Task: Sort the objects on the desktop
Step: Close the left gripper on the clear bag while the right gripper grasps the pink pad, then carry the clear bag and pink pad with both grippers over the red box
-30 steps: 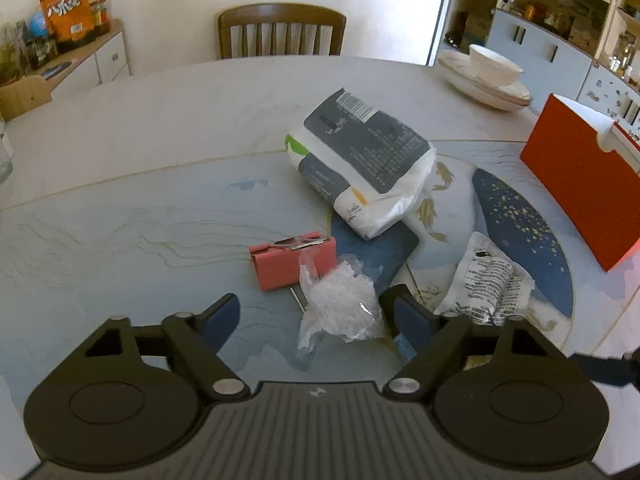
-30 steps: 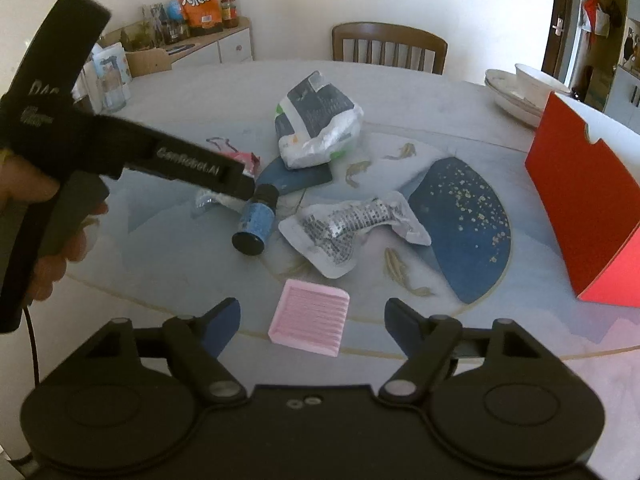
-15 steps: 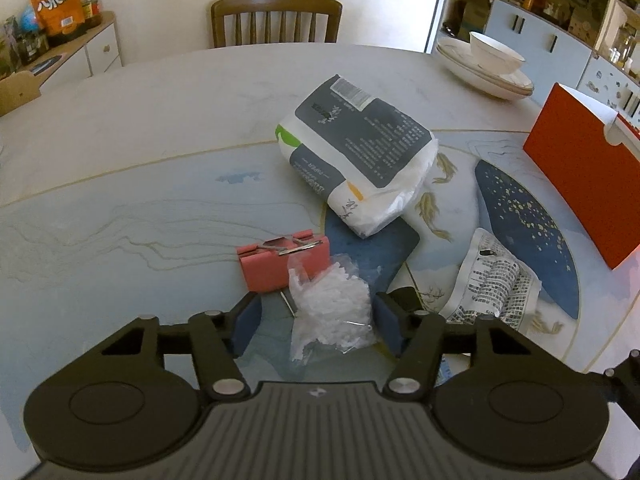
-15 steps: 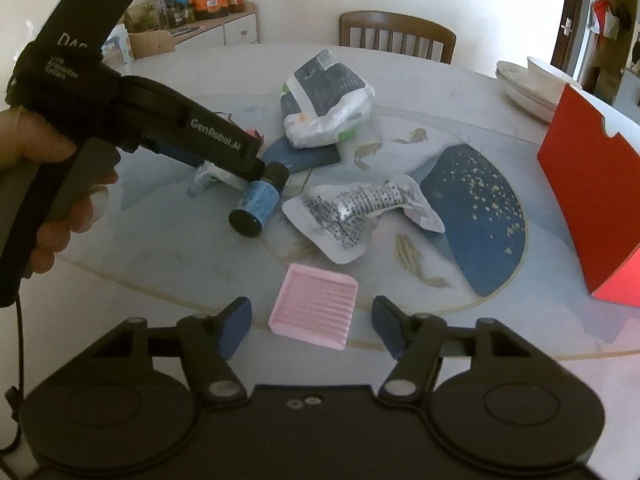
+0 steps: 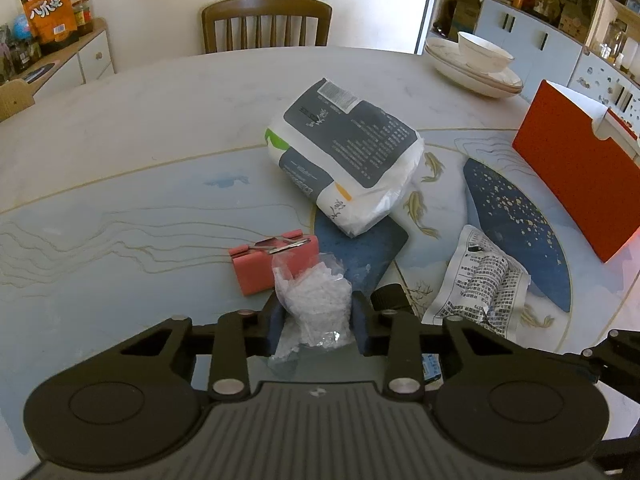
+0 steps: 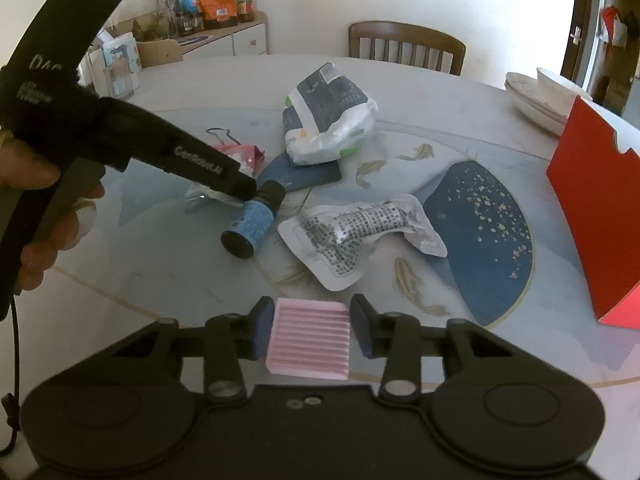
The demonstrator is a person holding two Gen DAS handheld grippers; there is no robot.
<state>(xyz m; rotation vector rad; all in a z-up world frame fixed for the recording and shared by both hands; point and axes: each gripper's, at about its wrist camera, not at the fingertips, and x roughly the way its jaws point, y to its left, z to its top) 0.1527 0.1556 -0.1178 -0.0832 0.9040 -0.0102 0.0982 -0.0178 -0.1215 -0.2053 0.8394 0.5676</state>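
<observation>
The left gripper [image 5: 316, 326] has its two blue-padded fingers pressed against a crinkled clear plastic bag [image 5: 314, 312] of white bits, holding it at 6 o'clock in the left wrist view. Just beyond the bag, at 11 o'clock from it, lies a flat coral-pink binder clip [image 5: 272, 264] with thin metal handles. A plump grey-and-white soft pack [image 5: 344, 164] (glossy film, barcode on top) sits further out at 12 o'clock, partly over a dark blue card [image 5: 360, 252].

The right gripper [image 6: 308, 326] is narrowed onto a ribbed pink square pad [image 6: 308, 338], a finger touching each side edge, at 6 o'clock in its own view. Ahead at 11 o'clock a small dark bottle [image 6: 252, 220] with a blue label lies on its side, its black cap beside the left tool's tip. A wrinkled printed sachet [image 6: 360, 232] lies at 1 o'clock, and a stiff red folder [image 6: 592, 216] stands at 3 o'clock on the round marbled table [image 6: 160, 264].
</observation>
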